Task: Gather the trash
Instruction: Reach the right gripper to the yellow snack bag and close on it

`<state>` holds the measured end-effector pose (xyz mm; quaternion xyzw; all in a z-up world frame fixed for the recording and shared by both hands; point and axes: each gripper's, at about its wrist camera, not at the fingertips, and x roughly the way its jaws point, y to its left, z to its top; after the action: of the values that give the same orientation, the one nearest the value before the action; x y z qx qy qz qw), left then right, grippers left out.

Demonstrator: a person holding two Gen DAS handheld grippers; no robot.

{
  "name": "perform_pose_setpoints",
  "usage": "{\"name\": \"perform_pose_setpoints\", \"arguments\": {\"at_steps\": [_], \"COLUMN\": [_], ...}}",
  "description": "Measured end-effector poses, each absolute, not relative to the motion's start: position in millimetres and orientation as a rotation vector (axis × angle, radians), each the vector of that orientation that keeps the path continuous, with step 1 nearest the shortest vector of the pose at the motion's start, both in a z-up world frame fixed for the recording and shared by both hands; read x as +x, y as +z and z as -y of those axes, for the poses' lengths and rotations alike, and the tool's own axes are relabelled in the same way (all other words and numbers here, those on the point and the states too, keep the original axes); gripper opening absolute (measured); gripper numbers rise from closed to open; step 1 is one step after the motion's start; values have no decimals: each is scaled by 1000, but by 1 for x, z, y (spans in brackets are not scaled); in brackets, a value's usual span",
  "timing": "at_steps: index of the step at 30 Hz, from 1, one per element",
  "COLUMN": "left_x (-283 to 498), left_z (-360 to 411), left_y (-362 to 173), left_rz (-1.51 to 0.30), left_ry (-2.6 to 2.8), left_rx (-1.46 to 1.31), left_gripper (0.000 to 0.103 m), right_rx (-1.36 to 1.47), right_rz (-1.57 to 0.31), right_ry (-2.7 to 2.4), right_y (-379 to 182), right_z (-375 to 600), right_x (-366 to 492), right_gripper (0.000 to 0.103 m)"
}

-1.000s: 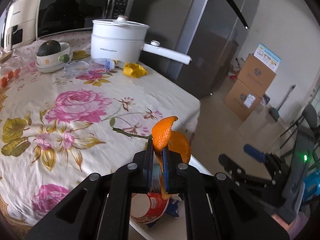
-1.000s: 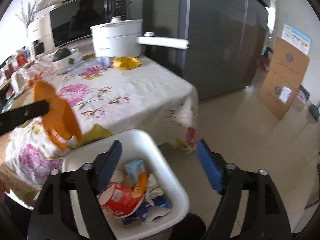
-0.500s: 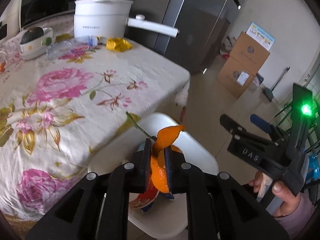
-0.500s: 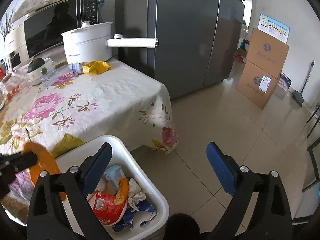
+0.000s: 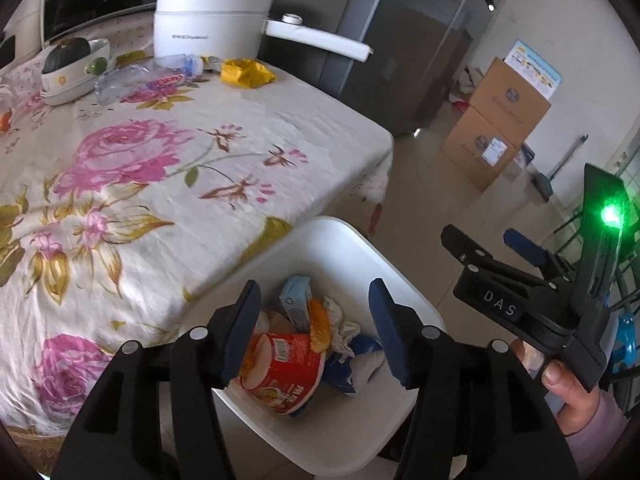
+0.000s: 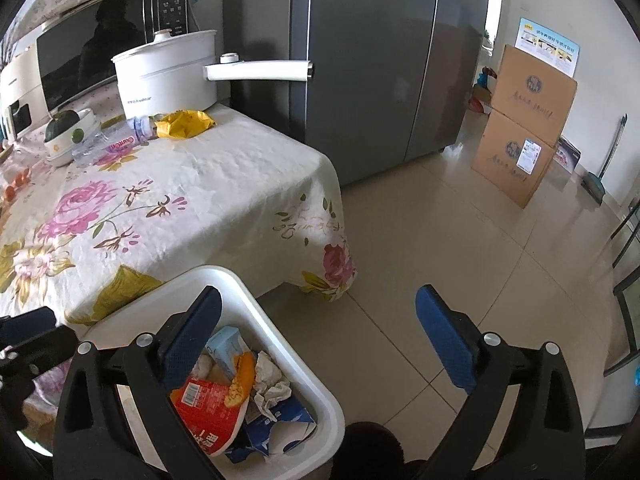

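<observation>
My left gripper (image 5: 316, 336) hangs over the white trash bin (image 5: 352, 248) beside the table. Its jaws are opening and nothing is between them. The orange peel (image 5: 318, 322) lies in the bin, on a red noodle cup (image 5: 280, 368) and crumpled paper. My right gripper (image 6: 316, 320) hovers over the bin's (image 6: 248, 292) right rim and the floor. Its jaws are opening wide with nothing between them. In the right wrist view the peel (image 6: 240, 384) lies below its left finger. On the table's far side lie a yellow wrapper (image 5: 246, 72) and a crushed plastic bottle (image 5: 144, 78).
A white pot (image 5: 212, 16) with a long handle, a bowl holding a squash (image 5: 72, 64) and a microwave stand at the back of the floral tablecloth (image 5: 160, 168). A grey fridge (image 6: 380, 80) and stacked cardboard boxes (image 6: 524, 128) stand on the tiled floor beyond.
The left gripper, shut on the orange peel before, has opened, and the peel now lies in the bin. The right gripper's jaws have spread a little wider.
</observation>
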<state>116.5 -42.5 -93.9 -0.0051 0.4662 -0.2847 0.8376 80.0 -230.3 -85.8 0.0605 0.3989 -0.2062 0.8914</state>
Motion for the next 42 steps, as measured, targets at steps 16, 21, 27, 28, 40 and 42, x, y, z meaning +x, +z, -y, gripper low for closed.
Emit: {"name": "perform_pose_setpoints", "arguments": {"at_steps": [16, 21, 27, 28, 40, 42], "left_x": [164, 178, 190, 192, 205, 206], "left_z": [-9, -20, -36, -38, -49, -51], "left_y": [-92, -94, -95, -95, -110, -110], "left_rz": [-1023, -1020, -1024, -1025, -1075, -1075], "left_ry": [-480, -430, -396, -392, -365, -363], "left_rx": [-227, -264, -328, -332, -389, -395], "left_gripper": [56, 56, 56, 56, 56, 56], "right_rx": [112, 66, 20, 18, -11, -18], "right_rz": [-798, -803, -811, -811, -832, -835], "right_ry": [-327, -292, -291, -287, -264, -267], "right_y": [-49, -50, -66, -69, -92, -95], "right_z": [203, 185, 172, 170, 145, 144], "right_x": [234, 292, 341, 347, 409, 416], "right_gripper": [96, 96, 96, 96, 96, 96]}}
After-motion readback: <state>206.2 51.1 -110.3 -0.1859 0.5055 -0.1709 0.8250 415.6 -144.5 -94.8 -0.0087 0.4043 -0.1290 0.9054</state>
